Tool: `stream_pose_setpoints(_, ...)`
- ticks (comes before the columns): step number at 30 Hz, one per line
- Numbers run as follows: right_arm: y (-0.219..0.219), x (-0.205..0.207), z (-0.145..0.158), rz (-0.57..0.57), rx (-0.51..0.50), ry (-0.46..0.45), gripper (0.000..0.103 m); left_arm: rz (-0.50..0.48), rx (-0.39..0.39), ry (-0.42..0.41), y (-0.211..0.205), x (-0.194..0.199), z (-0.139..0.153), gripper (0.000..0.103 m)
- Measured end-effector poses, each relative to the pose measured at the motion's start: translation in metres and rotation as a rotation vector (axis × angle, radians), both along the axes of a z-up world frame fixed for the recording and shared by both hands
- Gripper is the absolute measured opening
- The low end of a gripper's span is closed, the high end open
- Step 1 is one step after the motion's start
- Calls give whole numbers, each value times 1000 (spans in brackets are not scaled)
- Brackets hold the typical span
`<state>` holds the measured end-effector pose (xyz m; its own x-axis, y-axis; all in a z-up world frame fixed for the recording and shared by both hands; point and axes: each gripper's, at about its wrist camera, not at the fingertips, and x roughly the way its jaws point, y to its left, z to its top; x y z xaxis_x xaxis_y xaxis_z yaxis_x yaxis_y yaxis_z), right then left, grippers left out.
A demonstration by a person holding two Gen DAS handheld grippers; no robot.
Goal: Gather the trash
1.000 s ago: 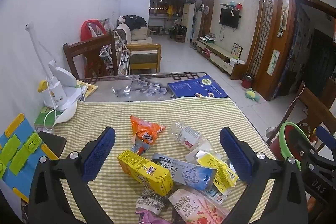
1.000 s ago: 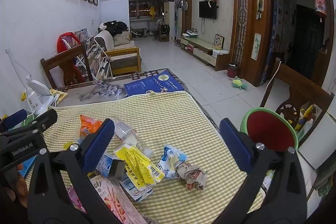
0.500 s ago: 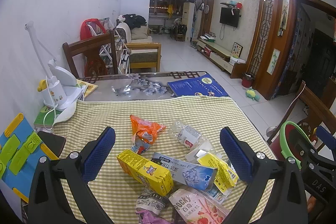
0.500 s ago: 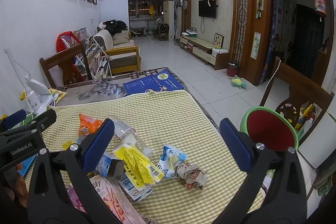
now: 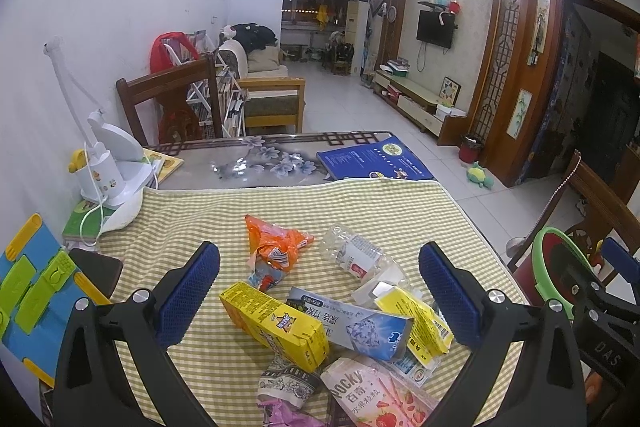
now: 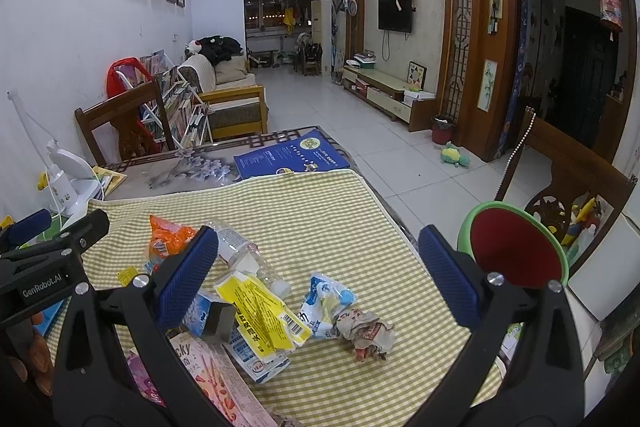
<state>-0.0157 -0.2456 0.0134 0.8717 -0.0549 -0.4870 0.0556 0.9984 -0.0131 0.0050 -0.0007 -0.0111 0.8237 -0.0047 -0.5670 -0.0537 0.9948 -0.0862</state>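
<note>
Over the trash pile (image 5: 320, 311), nothing shifted since a second ago: both tools (image 5: 319, 293) (image 6: 318, 277) hovering, spread apart, empty; bin (image 6: 516, 249) waiting, no grasp begun.

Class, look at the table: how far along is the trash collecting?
Nothing looks collected yet. The left gripper and right gripper are both open and empty. The yellow box, orange wrapper, crushed bottle and crumpled paper all lie on the checked cloth. The green bin waits beside the table.

Yellow-white checked cloth (image 5: 360, 211); orange wrapper (image 5: 276, 243); yellow carton (image 5: 276, 327); green-rimmed bin (image 6: 516, 251) (red inside).
</note>
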Motion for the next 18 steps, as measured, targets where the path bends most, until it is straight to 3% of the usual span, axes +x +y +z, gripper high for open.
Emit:
stream_pose_setpoints(15, 0, 0, -5, 9, 6, 12, 99, -9, -51, -12, 2, -3, 1, 95)
stream_pose_setpoints(18, 6, -3, -7, 110, 45, 45, 99, -16, -1, -2, 8, -1, 0, 95)
